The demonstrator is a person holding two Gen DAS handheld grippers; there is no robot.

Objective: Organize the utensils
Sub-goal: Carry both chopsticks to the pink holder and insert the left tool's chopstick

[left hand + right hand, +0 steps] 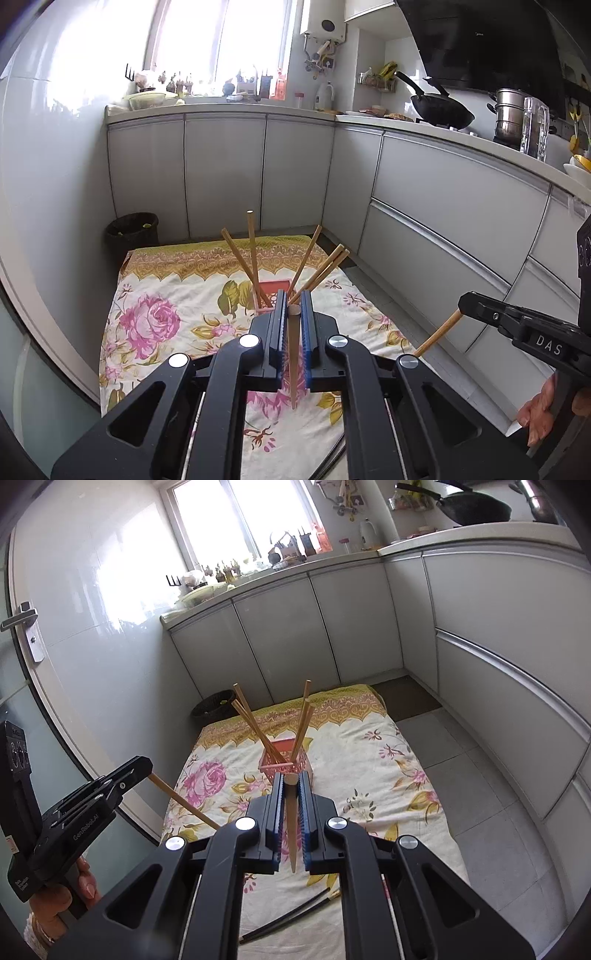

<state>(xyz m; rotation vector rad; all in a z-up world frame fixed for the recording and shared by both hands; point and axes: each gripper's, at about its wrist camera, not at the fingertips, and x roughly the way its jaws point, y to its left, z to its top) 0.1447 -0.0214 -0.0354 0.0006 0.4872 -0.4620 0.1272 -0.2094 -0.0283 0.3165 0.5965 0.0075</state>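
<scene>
L gripper (294, 306) clamped on a wooden chopstick (294, 365), long axis along the fingers, thin tip toward cam. R gripper (291, 784) same w/ its chopstick (292, 830). Both above floral cloth (177, 295), near pink basket (286, 758) w/ upright chopsticks.

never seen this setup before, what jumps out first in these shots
Each gripper is clamped on one wooden chopstick: the left gripper and the right gripper hold theirs lengthwise between blue pads, above the floral cloth spread on the kitchen floor. Just beyond the fingertips stands a pink basket with several chopsticks fanning out of it. Black chopsticks lie loose on the cloth near the right gripper.
</scene>
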